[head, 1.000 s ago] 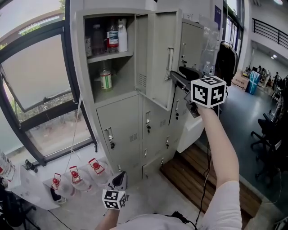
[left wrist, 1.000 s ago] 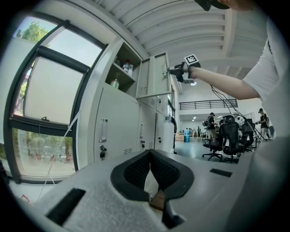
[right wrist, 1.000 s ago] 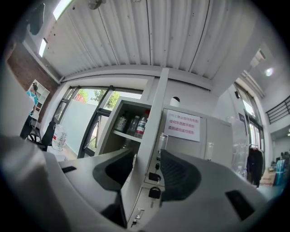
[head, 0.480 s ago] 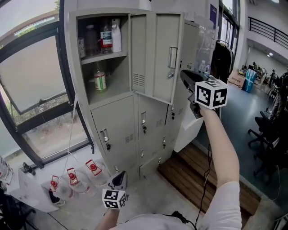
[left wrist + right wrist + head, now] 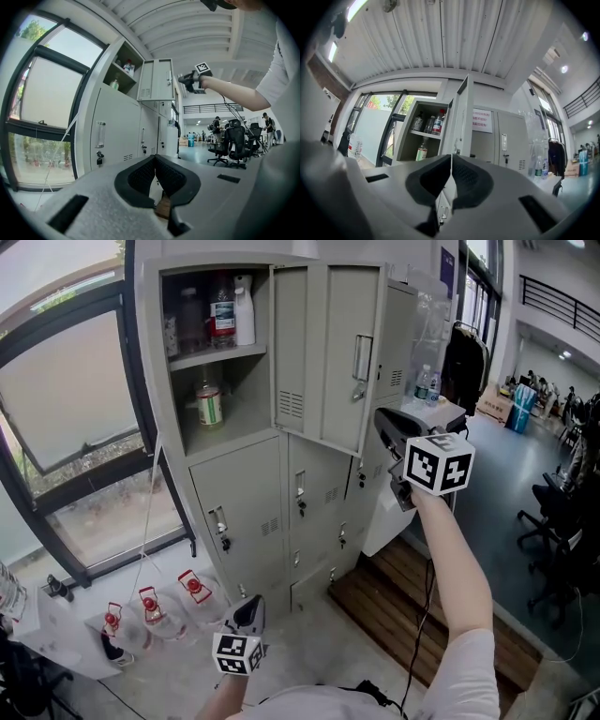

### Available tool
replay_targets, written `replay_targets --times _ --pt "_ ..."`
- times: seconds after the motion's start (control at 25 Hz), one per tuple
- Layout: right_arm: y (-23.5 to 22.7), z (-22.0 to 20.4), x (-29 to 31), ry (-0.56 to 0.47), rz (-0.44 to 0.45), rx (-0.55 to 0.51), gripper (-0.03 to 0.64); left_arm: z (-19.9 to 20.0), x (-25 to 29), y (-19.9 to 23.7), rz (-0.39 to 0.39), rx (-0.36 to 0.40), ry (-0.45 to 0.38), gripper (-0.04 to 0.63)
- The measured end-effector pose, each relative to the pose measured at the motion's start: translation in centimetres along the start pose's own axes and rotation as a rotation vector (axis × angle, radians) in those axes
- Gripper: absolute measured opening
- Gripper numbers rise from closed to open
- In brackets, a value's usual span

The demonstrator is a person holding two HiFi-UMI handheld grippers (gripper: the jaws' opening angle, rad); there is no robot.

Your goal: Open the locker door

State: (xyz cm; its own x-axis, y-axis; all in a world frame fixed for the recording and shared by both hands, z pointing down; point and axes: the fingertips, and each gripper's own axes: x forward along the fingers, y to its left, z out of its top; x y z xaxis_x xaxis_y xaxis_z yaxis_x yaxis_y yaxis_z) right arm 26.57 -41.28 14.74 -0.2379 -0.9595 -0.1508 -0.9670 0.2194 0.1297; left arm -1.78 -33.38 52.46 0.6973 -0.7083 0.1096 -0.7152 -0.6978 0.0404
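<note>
A large dark-framed window fills the left side, and on the floor just below it stand three clear water jugs with red caps. Right of the window, a shelf carries a dark bottle, a red-labelled clear bottle and a white bottle, with a green-labelled bottle on the level beneath. Far to the window's right are a wooden platform, a white counter bearing two water bottles, a hanging black jacket and black office chairs.

Bottles stood inside the top locker; its door hung open to the right, jugs on the floor lower left.
</note>
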Motion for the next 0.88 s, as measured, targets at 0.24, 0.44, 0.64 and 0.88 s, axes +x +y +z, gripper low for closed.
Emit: replay_targets --times 0.24,0.44,0.64,0.88 --pt "2.7 -5.5 -1.3 0.022 0.035 0.056 0.017 0.1 -0.4 1.0 0.028 -0.01 -0.003 0.009" --pt "4.2 -11.4 -3.5 0.02 0.005 0.108 0.017 0.1 -0.4 1.9 0.053 -0.014 -0.003 0.009" --pt "7.0 -16.5 -5.8 0.015 -0.016 0.111 0.015 0.4 -0.3 2.5 0.07 -0.014 -0.017 0.009" --pt "11.6 -21.9 -8.0 -0.005 -0.028 0.099 0.015 0.7 0.0 2.7 0.08 -0.013 -0.026 0.009"
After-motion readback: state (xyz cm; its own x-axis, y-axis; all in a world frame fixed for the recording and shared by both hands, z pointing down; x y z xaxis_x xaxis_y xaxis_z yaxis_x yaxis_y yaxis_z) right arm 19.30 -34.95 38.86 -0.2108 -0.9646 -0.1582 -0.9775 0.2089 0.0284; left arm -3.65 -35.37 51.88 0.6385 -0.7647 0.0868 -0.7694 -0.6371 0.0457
